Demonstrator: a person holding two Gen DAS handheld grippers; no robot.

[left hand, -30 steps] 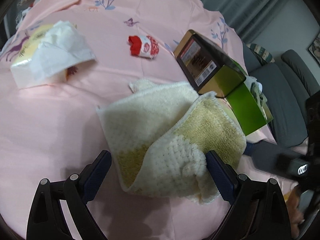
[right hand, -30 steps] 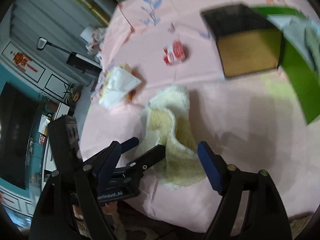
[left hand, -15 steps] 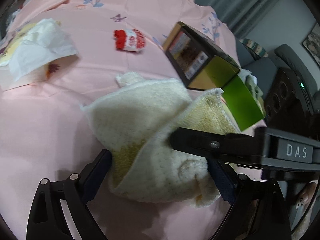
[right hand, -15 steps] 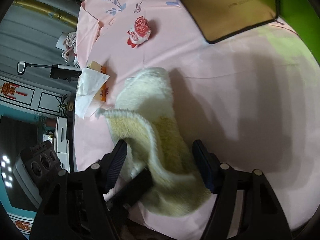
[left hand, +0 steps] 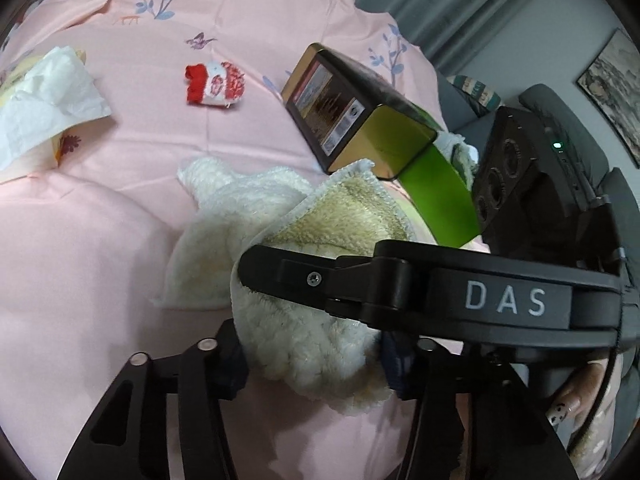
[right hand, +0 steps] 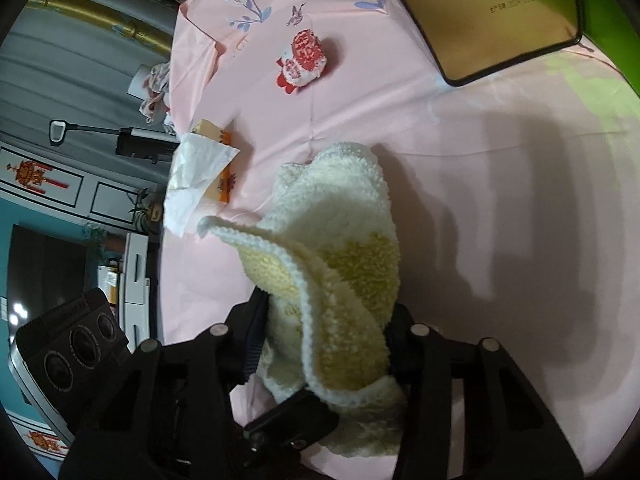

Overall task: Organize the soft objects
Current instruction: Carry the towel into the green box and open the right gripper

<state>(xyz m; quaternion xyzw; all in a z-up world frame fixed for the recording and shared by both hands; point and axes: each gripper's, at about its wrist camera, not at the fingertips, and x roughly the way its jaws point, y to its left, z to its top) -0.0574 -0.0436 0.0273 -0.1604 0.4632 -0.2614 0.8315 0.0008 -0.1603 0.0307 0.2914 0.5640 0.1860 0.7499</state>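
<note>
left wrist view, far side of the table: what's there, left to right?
Tissue pack → red-and-white wrapped packet → dark and gold box → green box, all on the pink tablecloth.

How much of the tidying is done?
Not much yet. Both grippers, left and right, are pinching the fluffy yellow towel, which is crumpled, not folded. The red-and-white bundle and the tissue pack lie untouched on the pink cloth.
</note>
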